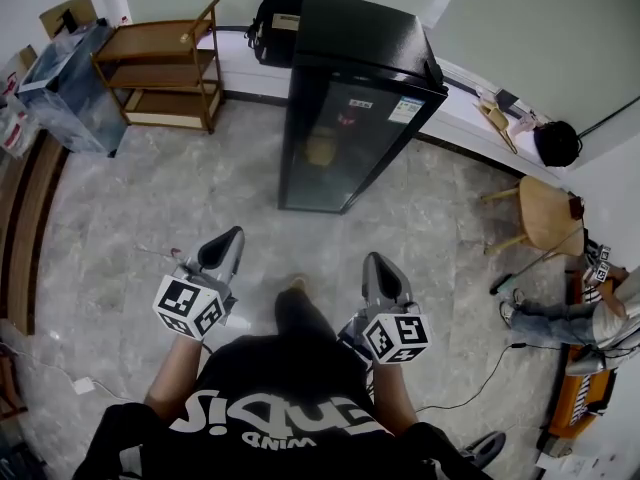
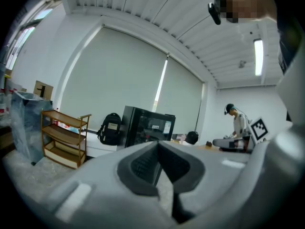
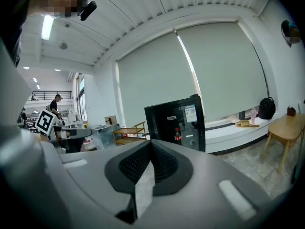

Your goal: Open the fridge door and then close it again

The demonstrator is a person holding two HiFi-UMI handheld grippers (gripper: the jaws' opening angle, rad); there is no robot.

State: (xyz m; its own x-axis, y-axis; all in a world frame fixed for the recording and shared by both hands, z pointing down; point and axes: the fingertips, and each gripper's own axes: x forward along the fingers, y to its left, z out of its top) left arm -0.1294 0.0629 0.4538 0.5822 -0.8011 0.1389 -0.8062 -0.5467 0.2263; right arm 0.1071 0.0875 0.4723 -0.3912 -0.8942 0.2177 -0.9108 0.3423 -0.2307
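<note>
A black fridge [image 1: 345, 118] with a glass door stands by the far wall, and its door is closed. It also shows straight ahead in the left gripper view [image 2: 147, 128] and in the right gripper view [image 3: 176, 123], where a red bottle sits behind the glass. My left gripper [image 1: 232, 236] and right gripper [image 1: 374, 260] are held side by side in front of the person, well short of the fridge and pointing toward it. The left gripper [image 2: 157, 144] has its jaws shut and holds nothing. The right gripper [image 3: 151, 144] likewise has its tips together and is empty.
A wooden shelf unit [image 1: 165, 63] and a wrapped blue box [image 1: 65, 88] stand to the fridge's left, and a black backpack [image 1: 275, 18] sits on the ledge behind. A wooden stool [image 1: 545, 213] and another person [image 1: 590, 313] are at the right. A cable [image 1: 480, 383] runs across the floor.
</note>
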